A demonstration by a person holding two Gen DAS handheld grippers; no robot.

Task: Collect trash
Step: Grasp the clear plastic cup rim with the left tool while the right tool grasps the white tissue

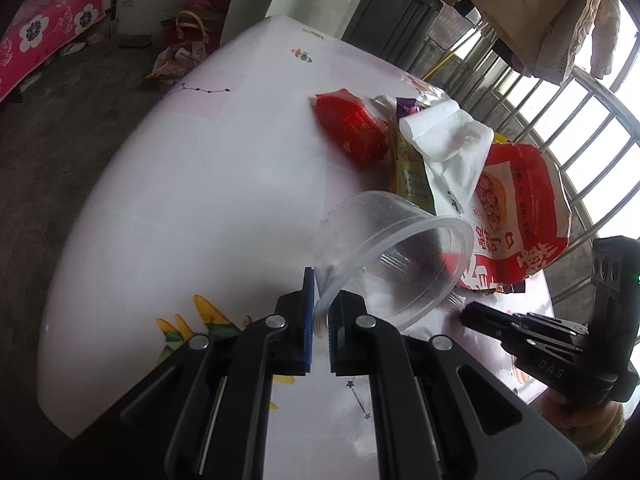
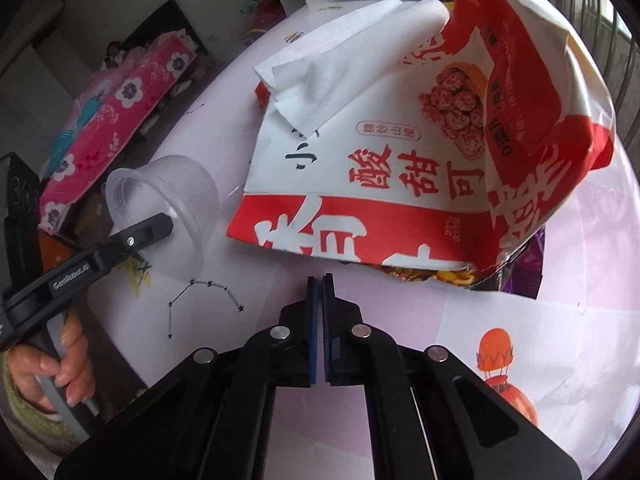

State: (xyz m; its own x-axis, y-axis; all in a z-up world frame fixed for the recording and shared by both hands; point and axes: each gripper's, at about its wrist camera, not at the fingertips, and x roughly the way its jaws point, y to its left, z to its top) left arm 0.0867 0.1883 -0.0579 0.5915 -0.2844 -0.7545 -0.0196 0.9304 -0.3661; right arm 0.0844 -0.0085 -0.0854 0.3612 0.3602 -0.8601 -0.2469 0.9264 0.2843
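My left gripper (image 1: 321,304) is shut on the rim of a clear plastic cup (image 1: 394,256), which lies tilted on its side over the white table (image 1: 192,184). The cup (image 2: 168,208) and the left gripper (image 2: 160,228) also show in the right wrist view. A pile of trash lies beyond: a large red and white snack bag (image 1: 516,216) (image 2: 420,152), a white tissue (image 1: 452,140) (image 2: 340,64), a small red wrapper (image 1: 352,128) and a yellow wrapper (image 1: 412,176). My right gripper (image 2: 320,280) is shut and empty, just short of the snack bag's edge; it also shows in the left wrist view (image 1: 466,312).
The table's edge curves round at left, with concrete floor (image 1: 72,128) below. A pink flowered bed cover (image 2: 120,108) lies beyond. Window bars (image 1: 580,152) and hanging coats (image 1: 540,12) stand behind the pile. Purple and orange wrappers (image 2: 524,276) stick out under the snack bag.
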